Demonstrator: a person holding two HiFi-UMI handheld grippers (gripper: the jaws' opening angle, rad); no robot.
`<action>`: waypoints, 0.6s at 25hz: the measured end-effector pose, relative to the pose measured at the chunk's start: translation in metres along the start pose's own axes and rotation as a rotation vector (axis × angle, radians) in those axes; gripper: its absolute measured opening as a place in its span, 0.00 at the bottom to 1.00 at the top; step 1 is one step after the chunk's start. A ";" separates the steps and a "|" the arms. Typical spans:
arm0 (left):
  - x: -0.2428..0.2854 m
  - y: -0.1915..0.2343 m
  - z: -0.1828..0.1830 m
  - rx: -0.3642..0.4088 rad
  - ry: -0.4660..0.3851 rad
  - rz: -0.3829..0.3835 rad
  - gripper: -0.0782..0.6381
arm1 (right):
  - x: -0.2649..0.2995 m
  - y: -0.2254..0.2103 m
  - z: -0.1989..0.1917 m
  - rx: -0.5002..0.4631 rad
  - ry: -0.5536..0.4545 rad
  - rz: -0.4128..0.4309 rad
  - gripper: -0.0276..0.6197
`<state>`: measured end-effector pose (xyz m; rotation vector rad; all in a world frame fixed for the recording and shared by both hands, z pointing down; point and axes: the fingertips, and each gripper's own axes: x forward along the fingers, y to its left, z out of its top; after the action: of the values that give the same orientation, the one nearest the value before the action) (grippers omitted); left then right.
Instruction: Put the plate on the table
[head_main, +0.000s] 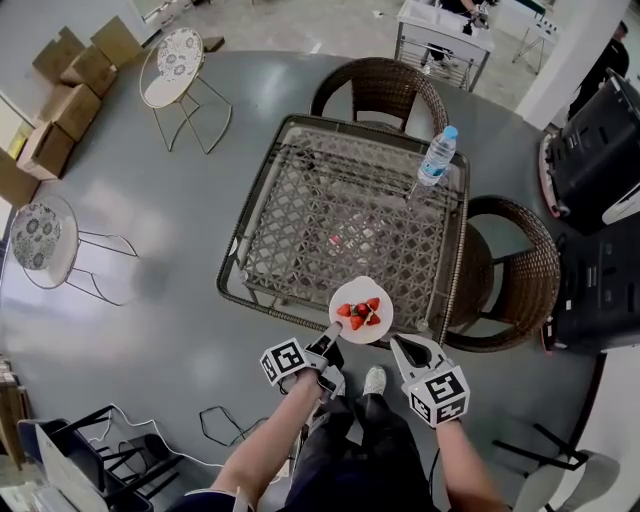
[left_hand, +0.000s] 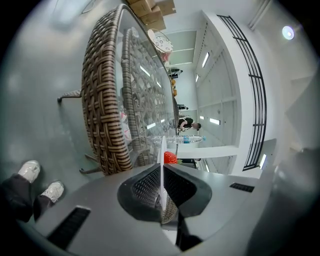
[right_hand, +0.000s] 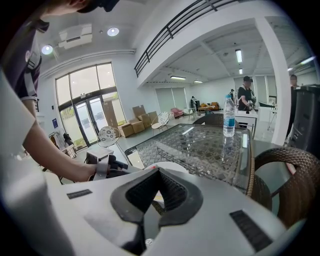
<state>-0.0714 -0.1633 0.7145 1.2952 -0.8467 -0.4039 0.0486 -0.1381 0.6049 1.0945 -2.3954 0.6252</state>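
Left gripper (head_main: 331, 340): fingers clenched on the near-left rim of the plate (head_main: 361, 310). In the left gripper view the rim runs edge-on between the two pads, with the gripper (left_hand: 161, 172) rolled onto its side

Plate: white, round, roughly level, over the near edge of the counter (head_main: 300, 215), a glass top in a wicker frame. Cannot tell whether its underside touches the glass yet. It extends ahead of the left fingers, toward the counter's middle, so my reading is that the coming move is a short push forward and down, then a release

Contents: several red strawberries (head_main: 360, 313), bunched near the plate's middle; one shows beside the rim in the left gripper view (left_hand: 170, 158). A tilt would likely roll them

Right gripper (head_main: 408, 348): just beside the plate's near-right edge, not touching it. Fingers closed together with nothing between them in the right gripper view (right_hand: 159, 172). The left gripper alone carries the load

Far right corner of the counter: water bottle (head_main: 437, 157), upright, capped, well apart from the plate
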 end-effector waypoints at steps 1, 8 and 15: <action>0.001 0.001 -0.001 0.001 0.001 0.002 0.13 | 0.000 0.000 0.000 -0.001 0.001 0.001 0.05; 0.008 0.005 -0.002 0.001 -0.003 0.011 0.13 | -0.002 -0.004 -0.005 0.002 0.008 0.000 0.05; 0.014 0.005 0.002 0.046 -0.010 0.062 0.13 | -0.003 -0.004 -0.009 0.011 0.016 0.005 0.05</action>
<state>-0.0650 -0.1732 0.7236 1.3069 -0.9067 -0.3442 0.0555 -0.1337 0.6119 1.0840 -2.3851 0.6471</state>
